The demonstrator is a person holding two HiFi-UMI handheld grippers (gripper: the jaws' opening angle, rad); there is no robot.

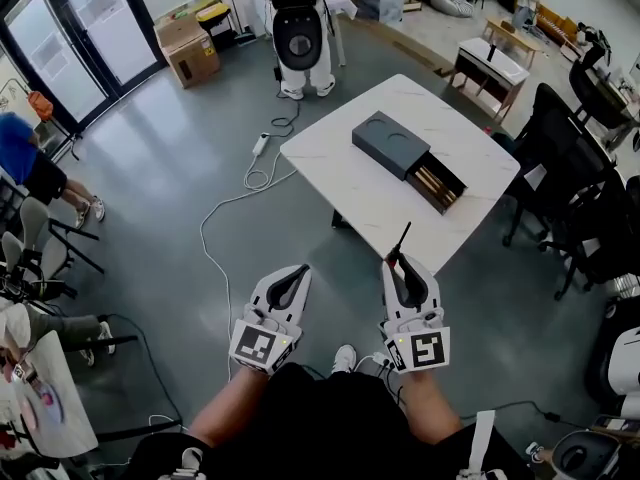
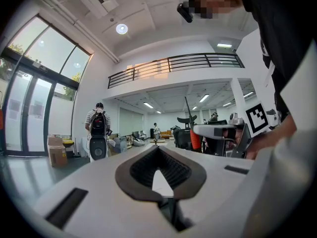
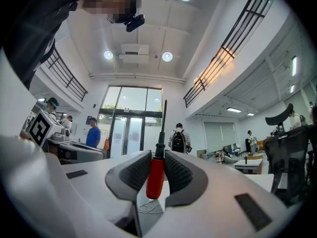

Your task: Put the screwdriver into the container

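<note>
Seen from the head camera, one white tabletop (image 1: 350, 183) stands on a grey floor (image 1: 200, 268). On it sits one dark grey container (image 1: 385, 140), a flat rectangular box with a shallow round recess in its lid. One drawer (image 1: 440, 186) is pulled out from the container's right end. Inside the drawer lie several slim brownish items, side by side and lengthwise, too small to identify. The one screwdriver (image 1: 402, 240) is not in the container. It is clamped in the right claw (image 1: 403, 266), which is held up at the near edge of the tabletop, well apart from the drawer. In the right gripper view, the two ribbed pads of the right claw (image 3: 157, 170) press on either side of the red handle of the screwdriver (image 3: 155, 175). Its thin black shaft points straight out past the claw tips. The left claw (image 1: 290, 280) is held to the left of the right one, off the tabletop and over the floor. In the left gripper view the left claw (image 2: 158, 151) has its tips together with nothing between them. There are two claws, and each carries one cube (image 1: 425, 350) with a black-and-white square marker. On the floor to the left of the tabletop lies one white cable (image 1: 255, 178). At the far left stands one brown cardboard box (image 1: 185, 50). A person wearing a backpack (image 1: 298, 28) stands beyond the tabletop.
</note>
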